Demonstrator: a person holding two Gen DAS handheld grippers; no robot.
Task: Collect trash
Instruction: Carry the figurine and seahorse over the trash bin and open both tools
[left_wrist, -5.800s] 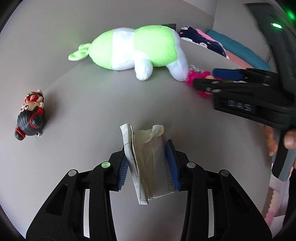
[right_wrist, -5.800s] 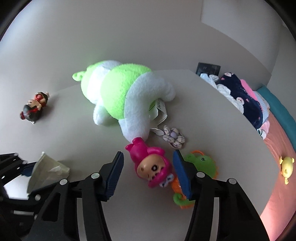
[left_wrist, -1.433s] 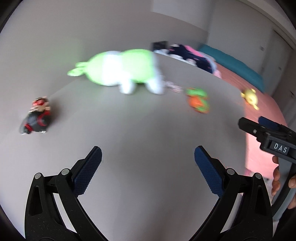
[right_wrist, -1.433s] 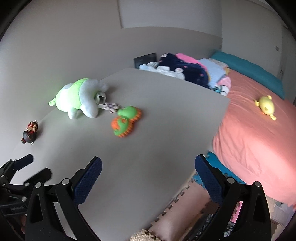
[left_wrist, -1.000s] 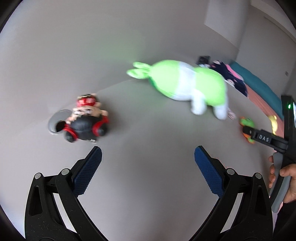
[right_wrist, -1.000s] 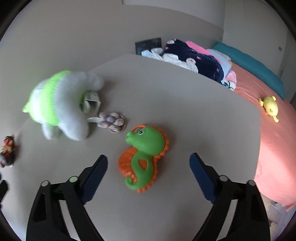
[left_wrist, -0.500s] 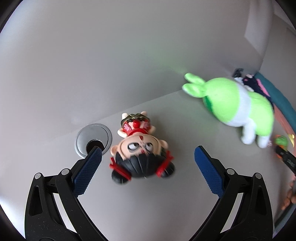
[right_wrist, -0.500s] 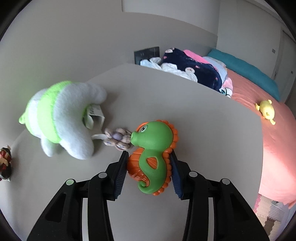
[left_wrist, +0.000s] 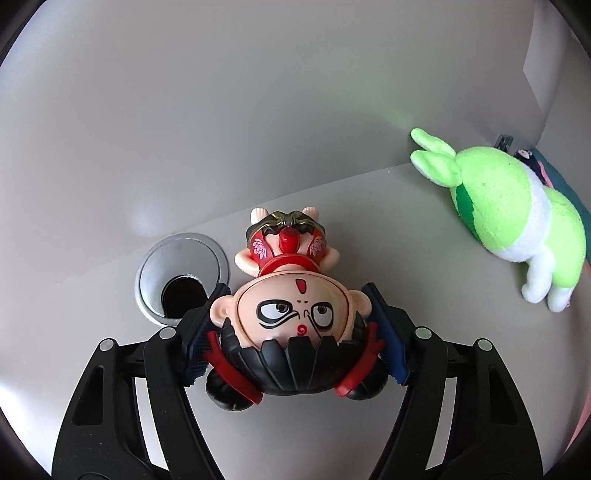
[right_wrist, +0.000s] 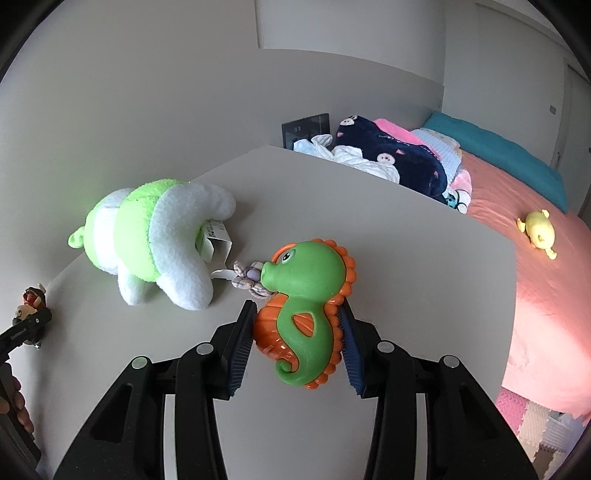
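1. Since half a second ago, the left gripper has gone from wide open to clamped on the doll figure, its blue fingers pressing the head from both sides.
2. Lying face-up on the worktop, the doll figure is just beside the round metal grommet.
3. Right of the doll figure, well apart, lies the green plush.
4. Still shut on the seahorse toy, the right gripper is near the plush's legs.
5. No trash shows in either view.
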